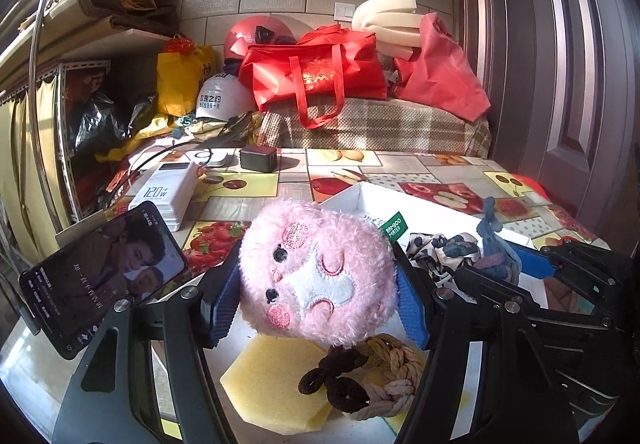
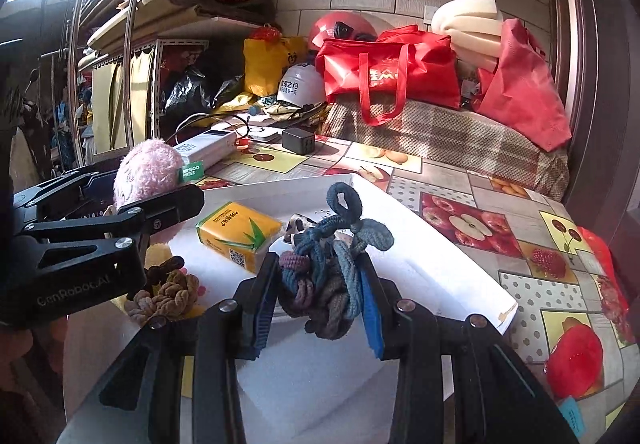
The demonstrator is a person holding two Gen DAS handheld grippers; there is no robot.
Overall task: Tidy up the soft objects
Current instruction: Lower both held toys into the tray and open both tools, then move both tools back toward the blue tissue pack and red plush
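My left gripper (image 1: pixel 316 296) is shut on a round pink plush toy (image 1: pixel 316 276) with an embroidered face, held above a yellow sponge (image 1: pixel 272 384) and a braid of brown and beige hair ties (image 1: pixel 368 376). The toy also shows in the right wrist view (image 2: pixel 144 168). My right gripper (image 2: pixel 316 296) is shut on a bundle of blue and grey hair ties (image 2: pixel 328 272), held over the near edge of the white tray (image 2: pixel 440 276). A yellow tissue pack (image 2: pixel 240 236) and a patterned scrunchie (image 2: pixel 300 224) lie in the tray.
A phone (image 1: pixel 100 276) stands at the left. A white power bank (image 1: pixel 168 192) and black charger (image 1: pixel 258 158) lie further back on the fruit-print tablecloth (image 1: pixel 420 168). Red bags (image 1: pixel 316 76), helmets and foam are piled behind. A door (image 1: pixel 580 64) is at the right.
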